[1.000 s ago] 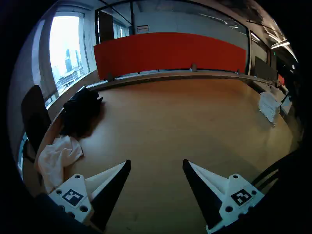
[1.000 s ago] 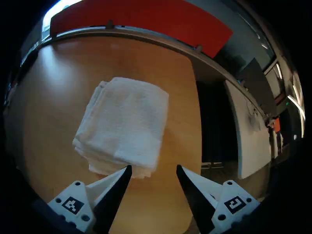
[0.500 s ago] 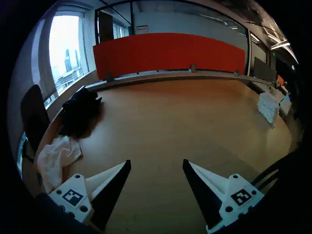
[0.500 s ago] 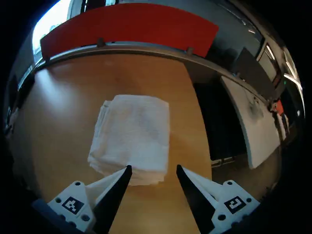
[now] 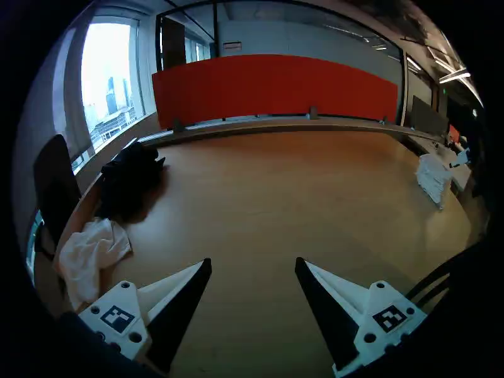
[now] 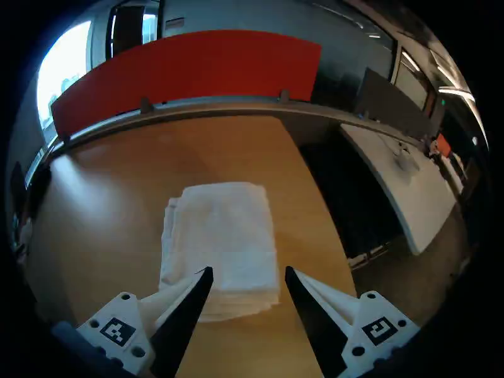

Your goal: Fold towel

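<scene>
Jaws wide and empty on our left gripper point(image 5: 252, 261) and right gripper point(image 6: 247, 269) | folded towel point(image 6: 220, 242) lies flat near the bench point(image 6: 113, 208) edge, just ahead of the right jaws | we are drawing back from it, so that fold looks finished | crumpled towel point(image 5: 91, 249) probably comes next

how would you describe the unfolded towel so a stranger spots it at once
On the long wooden table, go to the window-side edge, where a black heap lies. Just beside it, nearer the camera, is the towel: white and crumpled, unlike the neat white stack at the opposite end.
</scene>
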{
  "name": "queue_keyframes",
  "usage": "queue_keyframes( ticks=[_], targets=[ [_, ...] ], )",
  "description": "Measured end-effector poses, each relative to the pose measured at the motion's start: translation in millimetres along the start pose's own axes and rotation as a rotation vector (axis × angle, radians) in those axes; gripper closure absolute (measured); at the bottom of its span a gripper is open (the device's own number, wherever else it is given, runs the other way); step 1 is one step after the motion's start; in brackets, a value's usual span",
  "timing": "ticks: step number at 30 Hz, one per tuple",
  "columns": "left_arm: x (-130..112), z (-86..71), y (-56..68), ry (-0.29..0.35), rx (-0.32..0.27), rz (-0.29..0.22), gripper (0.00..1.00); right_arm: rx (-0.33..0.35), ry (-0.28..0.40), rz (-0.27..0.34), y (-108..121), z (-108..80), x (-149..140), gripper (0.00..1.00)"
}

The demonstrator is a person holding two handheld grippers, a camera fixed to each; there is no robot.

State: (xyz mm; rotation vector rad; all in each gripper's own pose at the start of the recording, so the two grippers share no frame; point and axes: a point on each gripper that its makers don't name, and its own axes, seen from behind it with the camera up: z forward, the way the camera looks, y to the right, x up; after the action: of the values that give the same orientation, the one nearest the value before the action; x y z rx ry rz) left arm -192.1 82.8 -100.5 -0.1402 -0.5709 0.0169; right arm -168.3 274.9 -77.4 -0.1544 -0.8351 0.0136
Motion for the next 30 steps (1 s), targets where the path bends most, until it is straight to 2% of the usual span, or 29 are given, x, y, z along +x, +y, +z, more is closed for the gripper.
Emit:
queue_keyframes(
  ticks=[5,14,21,30],
  targets=[
    [5.7,2.4,-0.7,0.006,0.001,-0.001,0.01,-0.016,0.094,0.025,-8.6,-3.2,16.4,0.12],
    [14.1,4.9,-0.3,0.018,0.009,-0.004,0.01,-0.009,0.225,0.018,-32.2,-11.9,40.1,0.12],
    [19.6,6.3,-3.2,0.030,0.020,-0.016,0.01,0.002,0.373,0.036,-48.7,-27.2,70.5,0.12],
    [30.1,8.3,-7.6,0.046,0.029,-0.025,0.01,-0.003,0.503,0.029,-59.8,-44.5,96.9,0.12]
  ],
)
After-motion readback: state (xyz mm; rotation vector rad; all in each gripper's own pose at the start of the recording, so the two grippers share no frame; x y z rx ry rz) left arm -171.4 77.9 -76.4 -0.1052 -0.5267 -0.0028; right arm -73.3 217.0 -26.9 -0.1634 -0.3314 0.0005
